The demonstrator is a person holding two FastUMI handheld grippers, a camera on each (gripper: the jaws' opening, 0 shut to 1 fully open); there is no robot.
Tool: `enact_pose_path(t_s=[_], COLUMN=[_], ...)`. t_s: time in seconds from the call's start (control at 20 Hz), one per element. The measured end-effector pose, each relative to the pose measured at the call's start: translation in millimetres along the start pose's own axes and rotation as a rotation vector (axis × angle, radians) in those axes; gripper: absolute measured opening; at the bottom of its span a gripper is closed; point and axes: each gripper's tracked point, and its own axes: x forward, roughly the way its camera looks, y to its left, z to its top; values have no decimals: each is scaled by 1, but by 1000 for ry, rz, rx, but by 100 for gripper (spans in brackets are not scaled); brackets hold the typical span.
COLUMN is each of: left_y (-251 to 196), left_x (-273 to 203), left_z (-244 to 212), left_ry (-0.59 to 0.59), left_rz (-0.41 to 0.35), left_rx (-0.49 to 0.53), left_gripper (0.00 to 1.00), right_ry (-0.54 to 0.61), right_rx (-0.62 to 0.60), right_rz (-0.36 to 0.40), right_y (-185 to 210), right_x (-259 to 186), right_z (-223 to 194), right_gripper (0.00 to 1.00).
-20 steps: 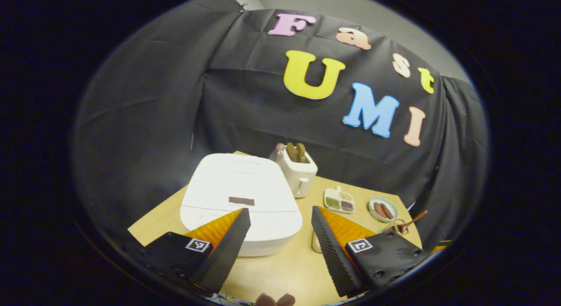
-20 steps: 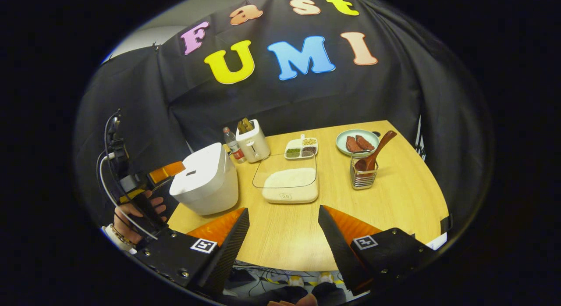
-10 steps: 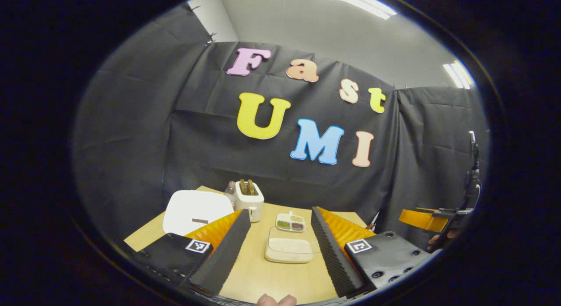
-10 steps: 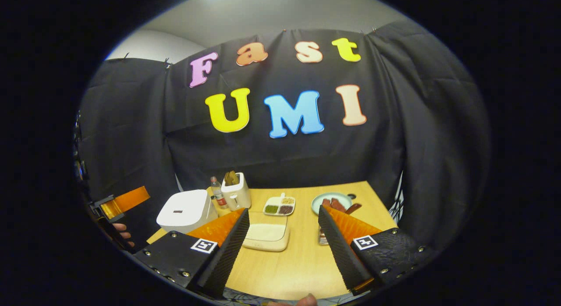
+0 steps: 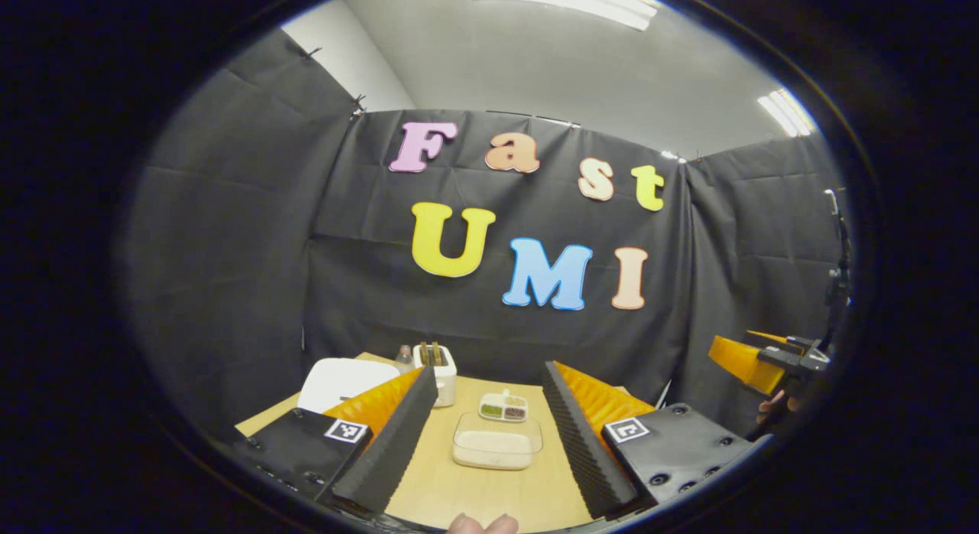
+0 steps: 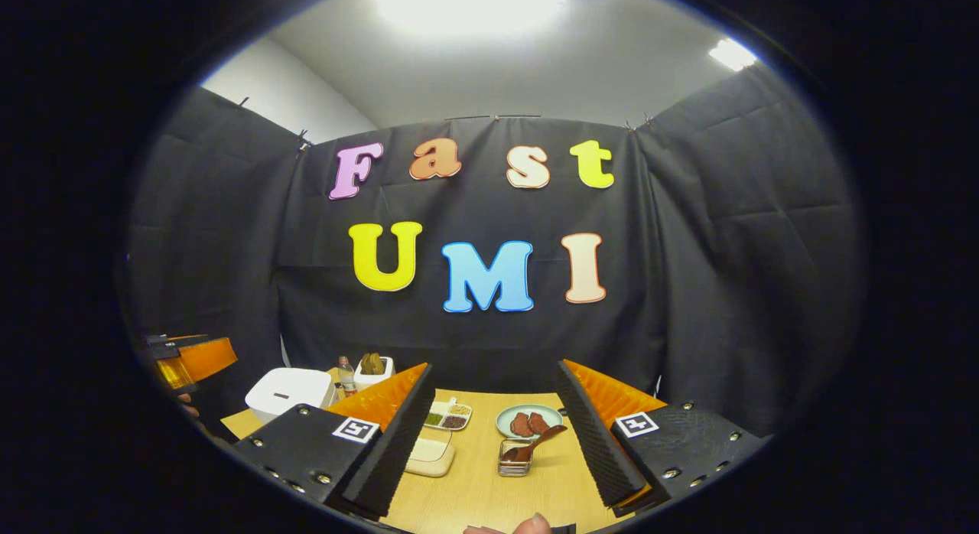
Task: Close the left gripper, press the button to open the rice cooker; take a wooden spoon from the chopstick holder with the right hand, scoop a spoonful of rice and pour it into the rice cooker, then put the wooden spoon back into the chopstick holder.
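The white rice cooker (image 5: 340, 381) sits shut at the table's left, also in the right gripper view (image 6: 287, 390). A wire chopstick holder (image 6: 515, 459) holds the wooden spoon (image 6: 541, 439), which leans right. A clear box of rice (image 5: 497, 448) lies mid-table, its corner visible beside one finger (image 6: 432, 457). My left gripper (image 5: 488, 368) is open, held back from the table and well above it. My right gripper (image 6: 493, 366) is open too, equally far back. Each shows at the other view's edge: the right gripper (image 5: 753, 358), the left gripper (image 6: 187, 358).
A white toaster (image 5: 437, 363) and a small bottle (image 6: 346, 373) stand behind the cooker. A divided tray of grains (image 5: 503, 408) lies past the rice box. A plate of sausages (image 6: 528, 422) sits behind the chopstick holder. Black cloth walls surround the wooden table (image 5: 489, 496).
Both grippers have drawn back from the table and tilted upward, so the table things look smaller and the ceiling shows. Both stay open.
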Motion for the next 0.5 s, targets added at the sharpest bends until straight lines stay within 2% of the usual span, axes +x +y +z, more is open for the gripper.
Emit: enact_pose_path(t_s=[0.1,0.25,0.3,0.35,0.5], left_y=[9,20,23,27,40], left_x=[-3,-10,-14,-16,-18], left_z=[8,10,7,7,10], left_ry=[-18,-25,-19,-17,-16], left_rz=[32,49,52,52,52], left_rx=[16,33,30,30,57], left_gripper=[94,93,96,93,93], right_ry=[1,29,38,39,29], right_rx=[18,-7,-19,-21,-38], right_rz=[-10,22,28,34,62], right_y=[-3,8,12,17,40], right_x=[-4,-4,-4,-6,-7], right_z=[1,-8,-9,-9,-4], right_gripper=[96,96,96,96,96])
